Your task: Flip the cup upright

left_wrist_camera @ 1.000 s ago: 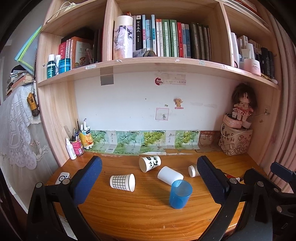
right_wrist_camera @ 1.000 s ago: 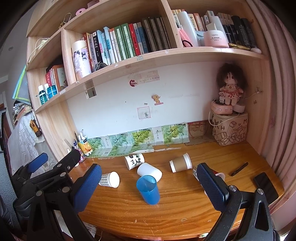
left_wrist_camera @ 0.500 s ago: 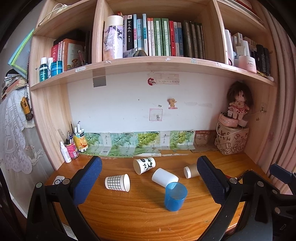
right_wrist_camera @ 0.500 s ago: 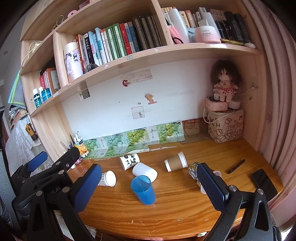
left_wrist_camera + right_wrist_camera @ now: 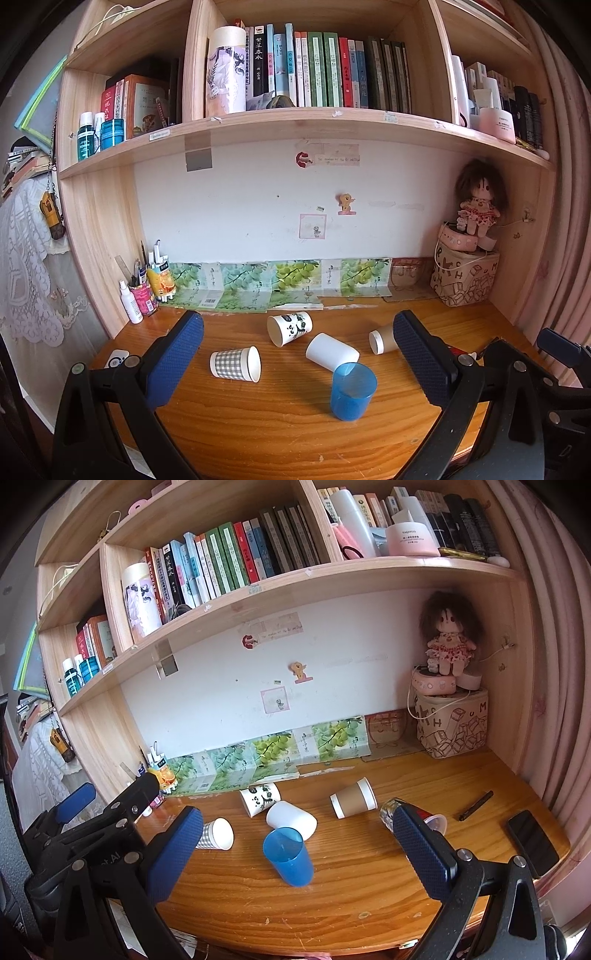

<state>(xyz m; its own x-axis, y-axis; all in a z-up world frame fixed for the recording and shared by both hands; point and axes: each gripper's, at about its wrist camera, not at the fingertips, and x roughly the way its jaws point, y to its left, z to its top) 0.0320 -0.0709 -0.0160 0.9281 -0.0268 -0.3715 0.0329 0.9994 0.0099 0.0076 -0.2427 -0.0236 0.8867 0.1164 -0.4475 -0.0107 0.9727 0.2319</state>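
Blue plastic cup (image 5: 352, 391) stands upright; beside it lie the white cup (image 5: 331, 352), panda cup (image 5: 289, 328), checked cup (image 5: 235, 363) and brown cup (image 5: 353, 798). Left gripper (image 5: 295, 365) and right gripper (image 5: 295, 849) hang wide open, empty. Reaching past could topple the blue one. A pink jar's (image 5: 412, 538) label is too small to read.

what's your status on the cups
Left gripper open, right gripper open, both empty. Blue cup upright; four paper cups on their sides. Nothing blocking.
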